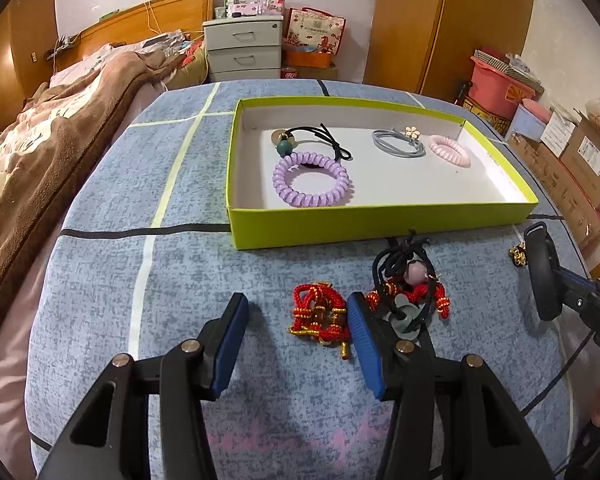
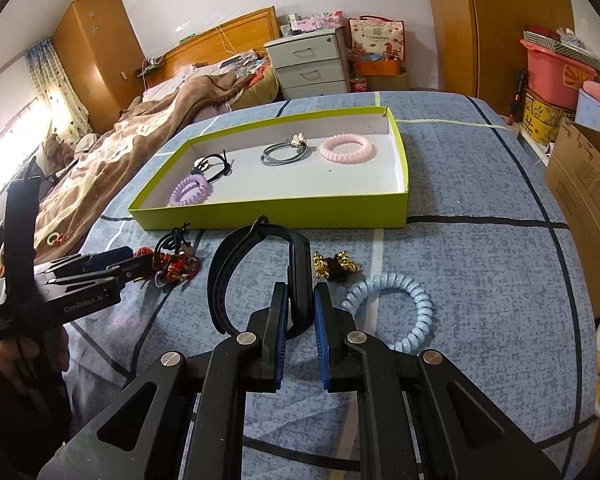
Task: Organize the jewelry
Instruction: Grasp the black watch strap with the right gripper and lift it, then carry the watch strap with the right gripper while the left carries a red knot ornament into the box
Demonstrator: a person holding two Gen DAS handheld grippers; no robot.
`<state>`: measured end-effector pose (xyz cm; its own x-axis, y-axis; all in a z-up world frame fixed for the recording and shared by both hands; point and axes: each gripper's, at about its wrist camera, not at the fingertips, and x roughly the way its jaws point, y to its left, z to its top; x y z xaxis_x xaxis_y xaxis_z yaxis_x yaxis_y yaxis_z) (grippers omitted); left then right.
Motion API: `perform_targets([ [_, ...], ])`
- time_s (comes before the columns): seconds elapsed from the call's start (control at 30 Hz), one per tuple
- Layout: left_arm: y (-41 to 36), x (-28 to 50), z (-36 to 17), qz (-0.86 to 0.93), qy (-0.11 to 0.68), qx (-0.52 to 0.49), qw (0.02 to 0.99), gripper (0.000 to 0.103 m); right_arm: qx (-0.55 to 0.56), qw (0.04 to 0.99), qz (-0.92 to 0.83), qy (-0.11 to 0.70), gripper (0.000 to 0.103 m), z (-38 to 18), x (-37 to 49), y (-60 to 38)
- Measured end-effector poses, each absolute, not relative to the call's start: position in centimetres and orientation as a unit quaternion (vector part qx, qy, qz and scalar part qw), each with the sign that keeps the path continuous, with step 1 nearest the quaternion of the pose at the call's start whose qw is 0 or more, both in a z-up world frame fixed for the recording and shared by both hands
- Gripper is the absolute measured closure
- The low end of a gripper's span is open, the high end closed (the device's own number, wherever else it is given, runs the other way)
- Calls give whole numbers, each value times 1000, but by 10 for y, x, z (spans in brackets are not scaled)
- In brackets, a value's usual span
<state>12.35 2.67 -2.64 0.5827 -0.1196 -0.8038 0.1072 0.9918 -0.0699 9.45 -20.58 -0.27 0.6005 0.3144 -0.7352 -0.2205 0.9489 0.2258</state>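
Note:
My left gripper (image 1: pixel 298 304) is open just above the blue bedspread, with a red braided bracelet (image 1: pixel 320 316) lying between its blue pads and touching neither. Right of its right finger is a tangle of black cords, red braid and a pink bead (image 1: pixel 408 284). My right gripper (image 2: pixel 301 292) is shut on a black wristband (image 2: pixel 236 276), held up off the bed. A yellow-green box (image 1: pixel 380 228) further back holds a purple coil tie (image 1: pixel 312 178), a black beaded tie (image 1: pixel 300 140), a grey flower tie (image 1: pixel 398 142) and a pink coil tie (image 1: pixel 450 150).
A light blue coil tie (image 2: pixel 392 304) and a gold-beaded piece (image 2: pixel 336 266) lie on the bedspread beside the right gripper. A rumpled brown blanket (image 1: pixel 60 128) covers the bed's left side. Cardboard boxes (image 2: pixel 580 208) stand past the right edge.

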Motion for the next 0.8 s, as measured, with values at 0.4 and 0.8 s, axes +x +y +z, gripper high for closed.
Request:
perform_targets([
  [0.4,28,119,-22,-81,450,-17,889,87,57,896,143,417,90,0,92,-205],
  [0.8,39,110,-7,-92,426,-52,898,93,60,900,136,409,90,6,85,-205],
])
